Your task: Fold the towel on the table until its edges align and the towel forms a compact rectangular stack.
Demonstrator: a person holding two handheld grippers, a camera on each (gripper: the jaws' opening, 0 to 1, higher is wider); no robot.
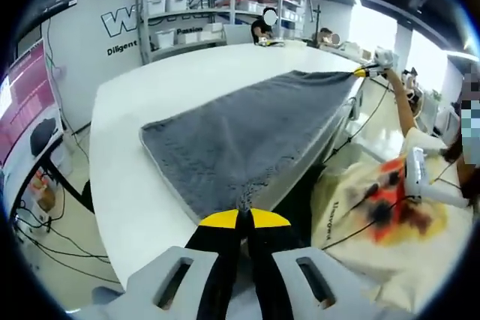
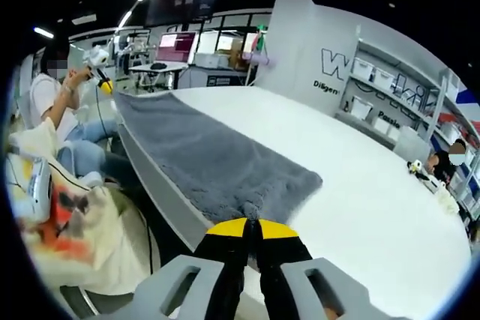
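A grey towel point(image 1: 247, 133) lies spread flat on the white table point(image 1: 124, 177), along the edge nearest the person. In the left gripper view, my left gripper point(image 1: 244, 217) is shut on the towel's near corner, its yellow-tipped jaws pressed together. At the towel's far corner a hand holds my right gripper point(image 1: 365, 72). In the right gripper view the towel point(image 2: 210, 162) stretches away over the table point(image 2: 367, 185). There my right gripper point(image 2: 252, 224) is shut on the near corner, and my left gripper point(image 2: 103, 85) sits at the far corner.
Shelves with white bins point(image 1: 187, 20) stand behind the table. A person point(image 1: 262, 26) sits at its far end near small objects point(image 2: 420, 170). Monitors point(image 2: 176, 46) and desks fill the room beyond. The holder's cream, orange-printed clothing point(image 1: 382, 200) is beside the table edge.
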